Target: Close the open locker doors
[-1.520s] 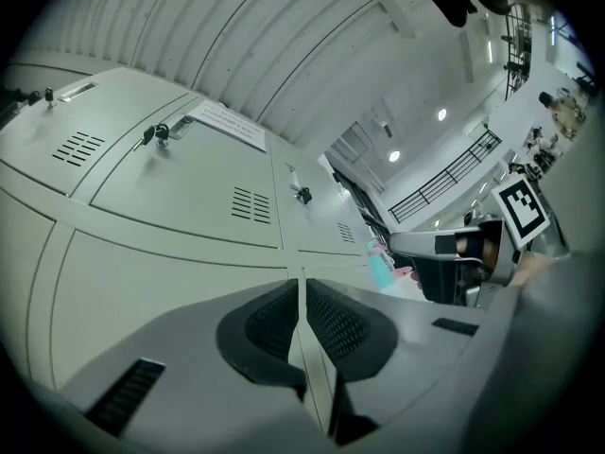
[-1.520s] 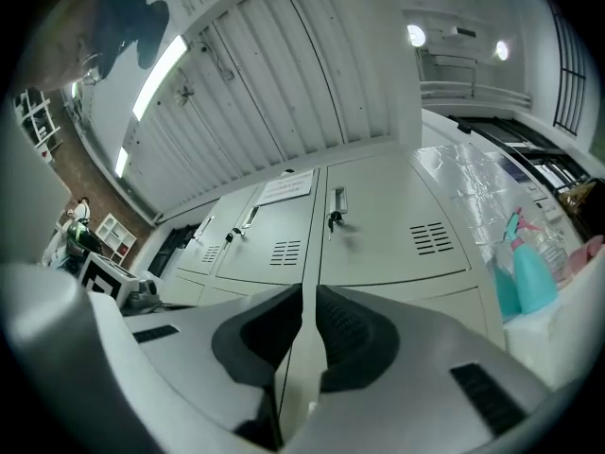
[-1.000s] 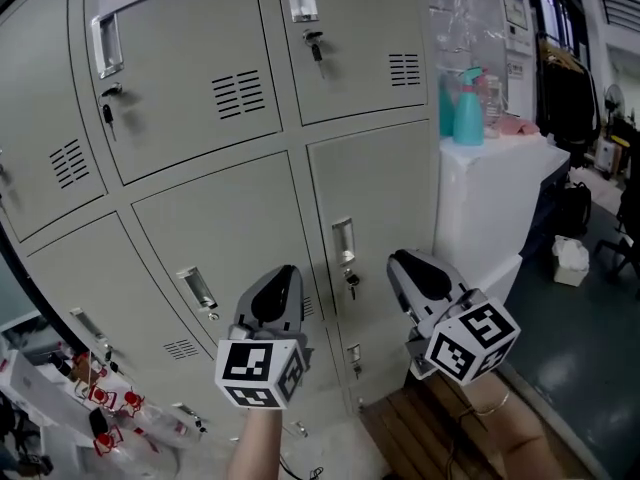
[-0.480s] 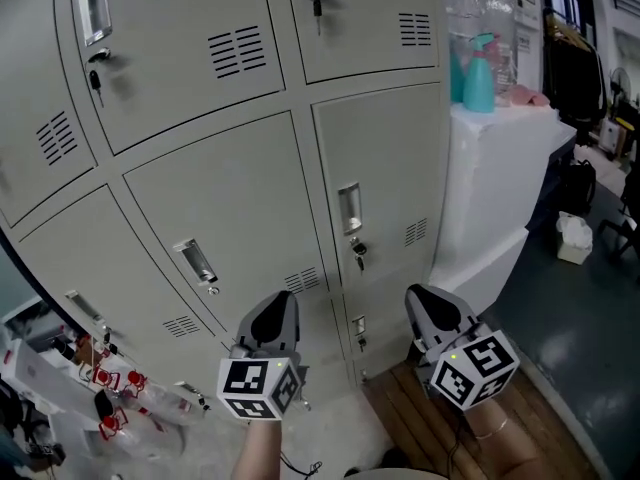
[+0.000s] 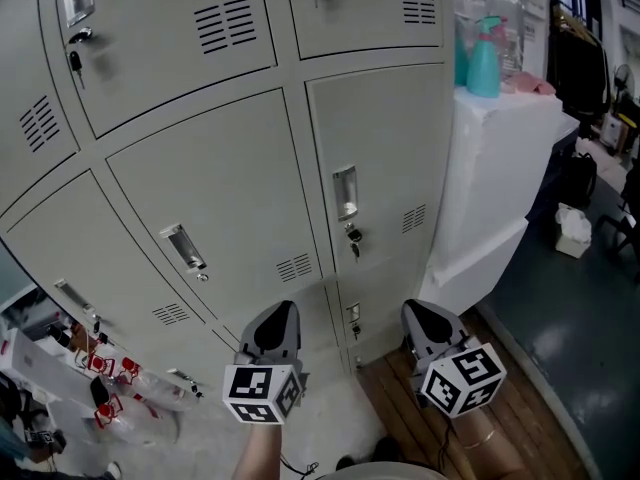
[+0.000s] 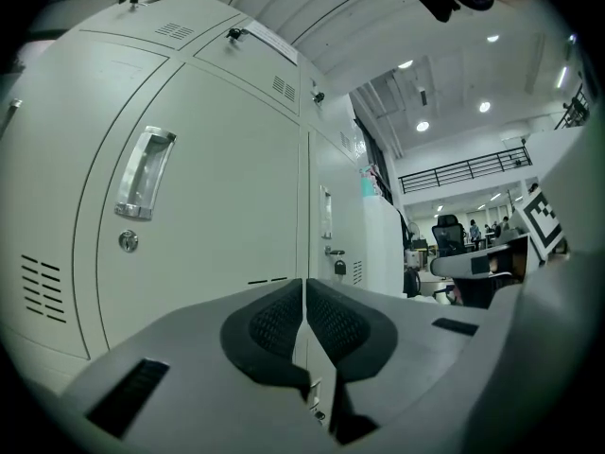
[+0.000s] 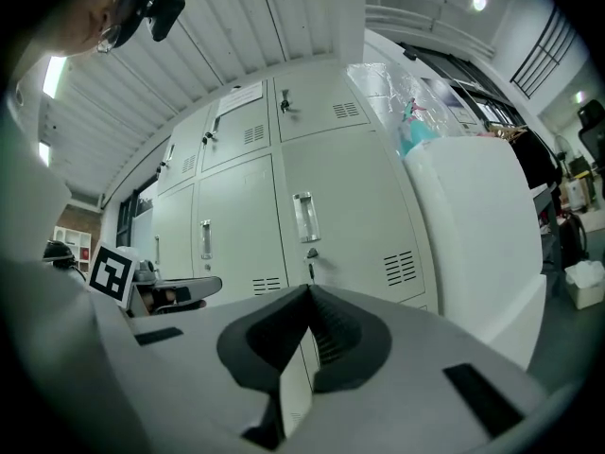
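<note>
- Both grippers have sunk since the earlier frame. They were level with the locker bank's (image 5: 230,168) middle row and now sit in front of its bottom row, and the door handles ride higher in the head view.
- Three columns of grey doors show across the locker bank, and every one in view lies flush. I cannot see an open door from here, so the one to close is probably out of frame.
- One white cabinet (image 5: 490,168) stands just to the right of the locker bank.
- These doors look like thin sheet metal, so they are likely light, stiff and free on their hinges, with slick paint. A flat push on the face near the handle edge, away from the hinge, should serve better than pinching.
- Left gripper (image 5: 277,320) is clenched and empty, near the locker bank's foot.
- Right gripper (image 5: 420,318) hangs beside it. Its jaws have just closed with nothing between them.
- One teal spray bottle (image 5: 483,63) stands on the cabinet at the locker bank's right edge.
- Three recessed handles mark the middle row. The right-hand handle (image 5: 345,192) has a key (image 5: 353,240) hanging below it.
</note>
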Available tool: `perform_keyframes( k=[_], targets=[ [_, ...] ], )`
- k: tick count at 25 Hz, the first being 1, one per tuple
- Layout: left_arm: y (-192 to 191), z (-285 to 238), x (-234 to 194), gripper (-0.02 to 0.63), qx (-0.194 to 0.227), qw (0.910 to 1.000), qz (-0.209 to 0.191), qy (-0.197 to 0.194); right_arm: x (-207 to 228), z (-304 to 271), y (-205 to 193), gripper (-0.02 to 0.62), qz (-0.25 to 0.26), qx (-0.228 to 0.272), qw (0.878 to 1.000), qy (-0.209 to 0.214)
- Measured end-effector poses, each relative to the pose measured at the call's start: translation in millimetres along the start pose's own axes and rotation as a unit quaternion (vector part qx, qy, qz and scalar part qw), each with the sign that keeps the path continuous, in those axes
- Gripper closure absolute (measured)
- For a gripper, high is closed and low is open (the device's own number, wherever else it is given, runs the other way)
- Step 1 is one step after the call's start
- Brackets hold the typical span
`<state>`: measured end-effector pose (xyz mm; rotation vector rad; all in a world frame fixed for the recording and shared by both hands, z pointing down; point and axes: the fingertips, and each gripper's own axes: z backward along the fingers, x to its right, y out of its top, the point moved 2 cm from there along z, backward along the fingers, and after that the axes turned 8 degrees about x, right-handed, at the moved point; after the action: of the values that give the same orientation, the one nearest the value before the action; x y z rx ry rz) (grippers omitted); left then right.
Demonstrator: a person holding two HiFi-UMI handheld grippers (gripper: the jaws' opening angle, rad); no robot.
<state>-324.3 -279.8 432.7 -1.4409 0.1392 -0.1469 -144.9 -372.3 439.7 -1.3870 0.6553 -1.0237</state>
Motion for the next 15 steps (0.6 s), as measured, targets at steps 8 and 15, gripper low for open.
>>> perform_keyframes(
  k=[8, 15],
  targets=[
    [-10.6, 0.3, 5.3, 0.583, -0.008, 0.9998, 0.014, 0.010, -0.9, -1.7, -12.6, 0.606, 0.007, -0.019, 1.000, 0.008],
    [-11.8, 3.2, 7.3, 0.583, -0.006, 0.9994, 0.024, 0.023, -4.4, -3.0, -8.7, 0.606, 0.024, -0.014, 0.999, 0.026]
  ],
)
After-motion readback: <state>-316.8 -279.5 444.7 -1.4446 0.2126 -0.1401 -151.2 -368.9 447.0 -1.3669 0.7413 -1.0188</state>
